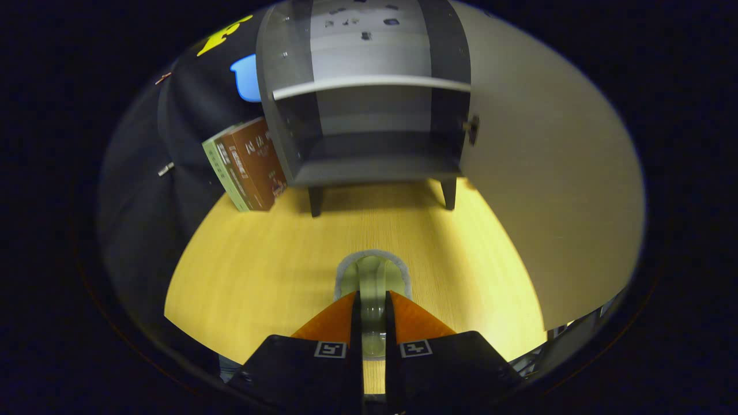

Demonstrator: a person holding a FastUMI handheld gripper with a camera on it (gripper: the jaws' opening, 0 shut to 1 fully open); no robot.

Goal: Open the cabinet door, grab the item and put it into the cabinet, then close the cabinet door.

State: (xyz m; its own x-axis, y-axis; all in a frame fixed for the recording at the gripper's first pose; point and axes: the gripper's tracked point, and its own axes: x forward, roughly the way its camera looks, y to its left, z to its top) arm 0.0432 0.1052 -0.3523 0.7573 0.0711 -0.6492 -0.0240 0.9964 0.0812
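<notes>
Currently your gripper has its fingers drawn nearly together around a pale, translucent rounded item; both fingers look to press on its narrow middle part, so you appear to have it pinched. What the item is cannot be told for certain: it reads as a small glass or clear plastic piece with a greyish rim. Judgement: light, stiff, smooth and likely slippery, possibly breakable. Your hold on the central stem seems the sensible place; keep the squeeze firm but modest, and avoid tilting.

Just beyond the fingers at 12 o'clock lies the bare wooden table. Further out at 12 stands the grey cabinet on short legs, its interior open, with a shelf across the upper part. Its door is swung wide at 2 o'clock. At 10 o'clock a book leans against the cabinet's side.

Judgement: the lower compartment looks roomy enough for the item.
</notes>
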